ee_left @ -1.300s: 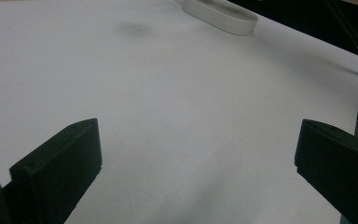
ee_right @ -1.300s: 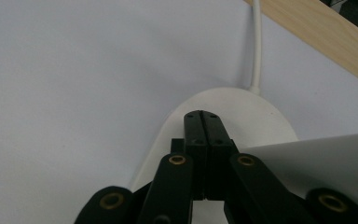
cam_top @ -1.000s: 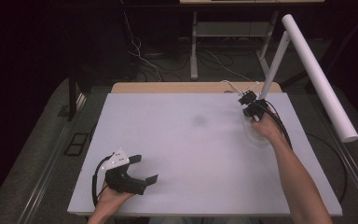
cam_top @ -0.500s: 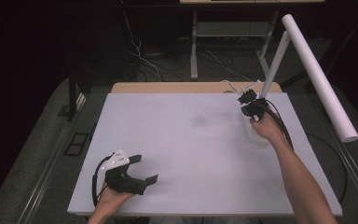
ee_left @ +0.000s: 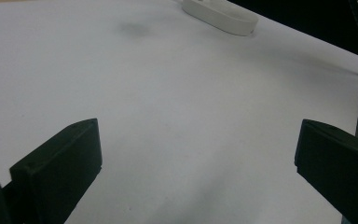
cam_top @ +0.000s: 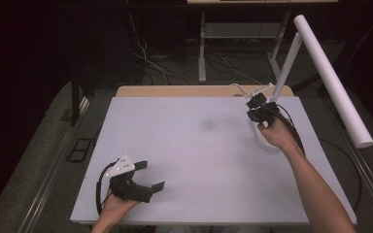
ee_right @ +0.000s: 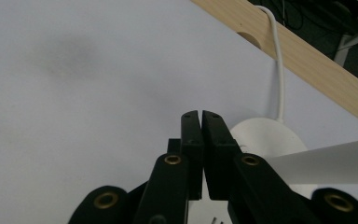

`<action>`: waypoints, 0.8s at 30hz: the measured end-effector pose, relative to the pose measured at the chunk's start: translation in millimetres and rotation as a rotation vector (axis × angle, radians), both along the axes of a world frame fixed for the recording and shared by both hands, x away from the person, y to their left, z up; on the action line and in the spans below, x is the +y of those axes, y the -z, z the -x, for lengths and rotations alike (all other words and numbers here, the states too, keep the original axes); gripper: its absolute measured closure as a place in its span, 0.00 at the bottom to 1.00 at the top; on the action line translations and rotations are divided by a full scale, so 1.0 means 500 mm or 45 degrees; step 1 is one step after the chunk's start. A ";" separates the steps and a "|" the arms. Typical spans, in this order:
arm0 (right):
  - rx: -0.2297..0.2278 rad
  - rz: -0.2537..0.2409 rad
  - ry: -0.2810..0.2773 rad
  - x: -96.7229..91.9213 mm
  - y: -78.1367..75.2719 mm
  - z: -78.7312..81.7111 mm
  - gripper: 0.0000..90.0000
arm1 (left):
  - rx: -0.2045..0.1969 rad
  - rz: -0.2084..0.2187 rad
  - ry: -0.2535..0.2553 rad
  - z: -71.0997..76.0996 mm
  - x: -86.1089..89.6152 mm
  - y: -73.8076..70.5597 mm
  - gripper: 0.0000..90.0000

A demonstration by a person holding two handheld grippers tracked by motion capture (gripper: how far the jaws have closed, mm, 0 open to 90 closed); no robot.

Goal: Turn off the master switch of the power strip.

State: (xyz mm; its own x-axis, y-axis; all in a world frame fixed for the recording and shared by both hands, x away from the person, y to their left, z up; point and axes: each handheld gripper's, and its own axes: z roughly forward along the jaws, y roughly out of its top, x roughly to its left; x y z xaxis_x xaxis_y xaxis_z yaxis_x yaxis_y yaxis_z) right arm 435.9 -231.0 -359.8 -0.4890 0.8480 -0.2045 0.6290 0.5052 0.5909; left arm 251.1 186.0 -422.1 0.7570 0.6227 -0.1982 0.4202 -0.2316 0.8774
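A white desk lamp stands at the table's right. Its round base [cam_top: 261, 140] [ee_right: 265, 137] [ee_left: 221, 14] sits on the white tabletop, its thin arm [cam_top: 287, 63] rises from it, and a long tube head [cam_top: 332, 82] slants out past the right edge. My right gripper [cam_top: 253, 103] [ee_right: 200, 114] hovers just over the base, shut with nothing between its jaws, and the hand covers part of the base. The lamp arm [ee_right: 326, 165] passes close at its right. My left gripper [cam_top: 150, 175] [ee_left: 198, 140] rests open near the front left corner, holding nothing.
The white tabletop [cam_top: 199, 155] has a faint grey smudge [cam_top: 208, 125] near its middle. A wooden strip [cam_top: 175, 91] runs along the far edge, and the lamp's white cord [ee_right: 279, 70] passes over it. Black cables trail from both grippers.
The right hand has shifted slightly above the lamp base. The left gripper has stayed where it was.
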 end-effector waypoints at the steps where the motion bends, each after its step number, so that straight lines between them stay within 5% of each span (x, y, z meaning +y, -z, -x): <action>1: -0.003 -0.002 -0.011 0.001 -0.002 0.003 0.95 | 0.000 -0.001 0.000 0.000 0.000 0.000 0.00; 11: -0.007 -0.112 -0.030 0.003 -0.020 0.039 0.85 | -0.001 0.002 0.004 0.000 -0.001 0.000 0.00; 17: -0.016 -0.199 -0.037 -0.004 -0.027 0.067 0.60 | -0.001 0.003 0.002 0.001 -0.001 0.000 0.00; 24: -0.005 -0.325 -0.112 -0.017 -0.028 0.110 0.17 | 0.001 0.003 0.002 0.001 -0.003 0.000 0.00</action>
